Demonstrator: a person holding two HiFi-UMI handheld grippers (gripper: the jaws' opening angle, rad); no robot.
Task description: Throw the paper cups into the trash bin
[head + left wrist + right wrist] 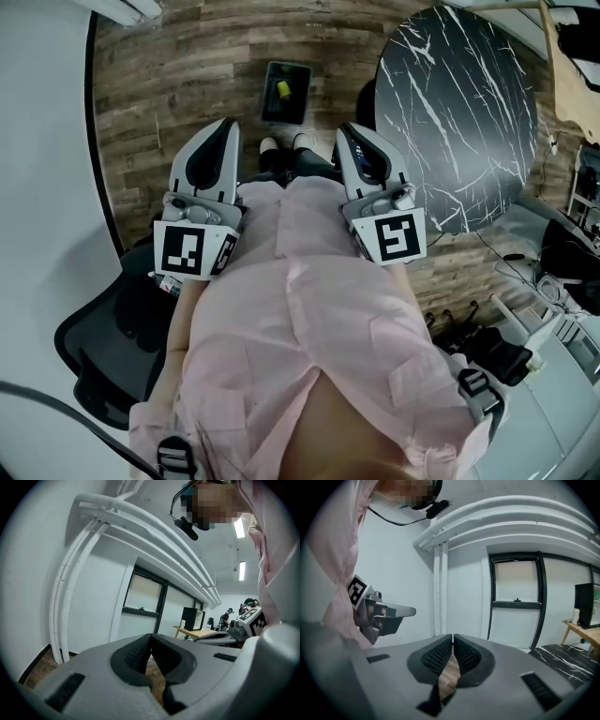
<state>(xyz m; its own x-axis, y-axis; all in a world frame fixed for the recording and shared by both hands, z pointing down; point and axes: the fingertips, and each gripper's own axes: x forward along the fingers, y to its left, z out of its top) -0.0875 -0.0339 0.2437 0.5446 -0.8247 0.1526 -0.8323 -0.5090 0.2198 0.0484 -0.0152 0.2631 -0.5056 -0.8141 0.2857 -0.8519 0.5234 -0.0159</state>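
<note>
Wood floor (187,75): seen in the head view beneath a dark trash bin (286,92), which is set at 12 o'clock just beyond the person's shoes (270,144).
Bin contents: a yellow object (282,89) is seen inside; whether it is a paper cup cannot be told.
Left tongs (228,124): clenched tip to tip with nothing between them, held at 9 o'clock against the pink shirt (309,328).
Right tongs (344,129): clenched likewise and empty, held at 3 o'clock of the shirt.
Table (459,112): round, black marble, at 2 o'clock.
Chair (112,347): black, at 8 o'clock.
</note>
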